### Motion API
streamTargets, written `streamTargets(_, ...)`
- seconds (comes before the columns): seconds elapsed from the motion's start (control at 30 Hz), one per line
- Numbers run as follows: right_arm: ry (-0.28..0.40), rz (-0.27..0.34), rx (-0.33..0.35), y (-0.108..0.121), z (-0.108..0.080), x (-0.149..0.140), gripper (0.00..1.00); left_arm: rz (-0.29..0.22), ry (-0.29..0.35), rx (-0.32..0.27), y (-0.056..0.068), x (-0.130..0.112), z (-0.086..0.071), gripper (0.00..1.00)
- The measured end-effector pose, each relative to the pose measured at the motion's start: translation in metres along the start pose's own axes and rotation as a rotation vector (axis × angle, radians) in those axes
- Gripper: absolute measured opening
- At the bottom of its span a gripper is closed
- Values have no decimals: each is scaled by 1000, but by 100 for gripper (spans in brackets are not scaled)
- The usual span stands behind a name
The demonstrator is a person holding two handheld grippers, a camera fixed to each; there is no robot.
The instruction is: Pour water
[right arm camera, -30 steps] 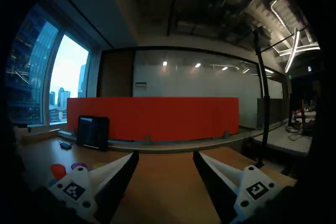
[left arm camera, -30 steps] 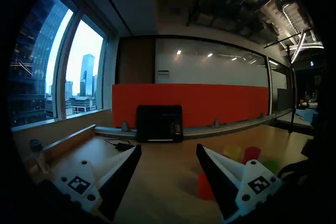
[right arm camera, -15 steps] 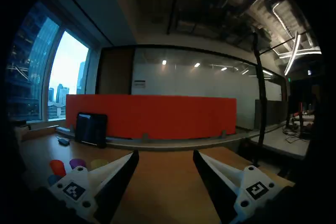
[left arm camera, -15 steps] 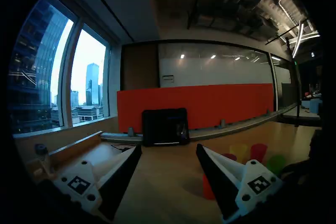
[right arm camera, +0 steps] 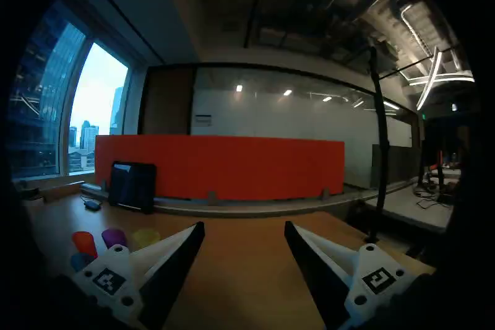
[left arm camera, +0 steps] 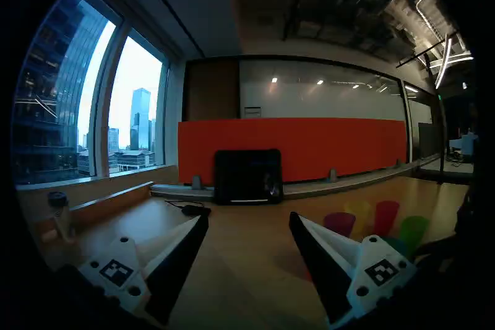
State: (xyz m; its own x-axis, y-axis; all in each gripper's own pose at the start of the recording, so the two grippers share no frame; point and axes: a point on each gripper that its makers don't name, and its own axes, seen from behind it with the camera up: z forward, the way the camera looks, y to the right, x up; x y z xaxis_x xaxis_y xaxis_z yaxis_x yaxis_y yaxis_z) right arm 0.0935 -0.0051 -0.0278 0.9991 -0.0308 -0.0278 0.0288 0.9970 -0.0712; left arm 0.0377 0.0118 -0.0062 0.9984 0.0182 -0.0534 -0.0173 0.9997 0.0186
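In the left gripper view my left gripper (left arm camera: 247,231) is open above the wooden table (left arm camera: 247,268), nothing between its fingers. To its right stand coloured cups: a purple-red cup (left arm camera: 339,223), a yellow cup (left arm camera: 360,211), a red cup (left arm camera: 386,217) and a green cup (left arm camera: 413,232). In the right gripper view my right gripper (right arm camera: 244,237) is open over the table (right arm camera: 247,280). Left of it stand a red cup (right arm camera: 84,243), a purple cup (right arm camera: 113,238), a yellow cup (right arm camera: 145,237) and a blue cup (right arm camera: 80,261), partly hidden by the left finger.
A dark tablet (left arm camera: 247,176) leans against the orange partition (left arm camera: 297,147) at the table's back, with a small black adapter (left arm camera: 196,210) in front. A small bottle (left arm camera: 58,213) stands at far left by the window ledge. A black pole (right arm camera: 377,144) rises at right.
Both views have tilted down a little and shifted; the cups sit more fully in sight on the table. Both grippers stay open.
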Motion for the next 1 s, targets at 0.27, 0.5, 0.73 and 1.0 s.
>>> streamTargets(0.27, -5, -1, -16, 4, -4, -1, 100, 11, -1, -8, -4, -11, -3, 97)
streamTargets(0.5, -4, 4, -21, 5, -6, 0, 100, 19, -9, -14, -6, -20, -4, 97)
streamTargets(0.73, -7, 2, -25, 6, -6, -1, 100, 12, -16, -17, -6, -26, -3, 97)
streamTargets(1.0, -9, 0, -32, 6, -5, 0, 100, -22, -23, -25, -8, -30, 0, 97)
